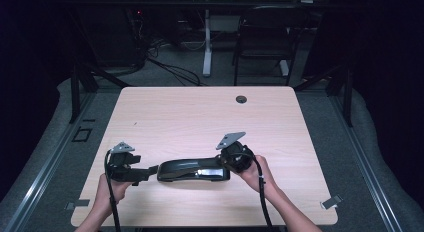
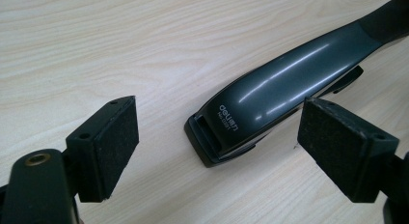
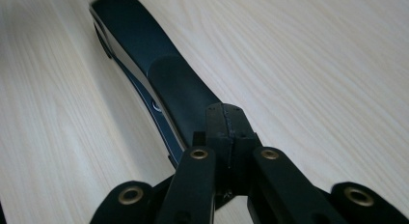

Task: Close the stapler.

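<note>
A glossy black stapler (image 1: 192, 170) lies lengthwise on the light wooden table (image 1: 200, 117), near its front edge. My left gripper (image 1: 151, 169) points at the stapler's left end. In the left gripper view its jaws (image 2: 219, 108) stand wide apart, and the stapler's branded front end (image 2: 226, 120) lies between the pads (image 2: 115, 137) without touching either. My right gripper (image 1: 226, 164) is at the stapler's right end. In the right gripper view its jaws (image 3: 229, 120) are pressed together, their tip resting over the top of the stapler's handle (image 3: 144, 45); nothing is between them.
A round cable hole (image 1: 241, 99) sits near the table's far edge. Beyond the table stand a dark chair (image 1: 265, 37) and a white desk leg (image 1: 207, 47), with cables on the floor. The person's hands come in over the front edge.
</note>
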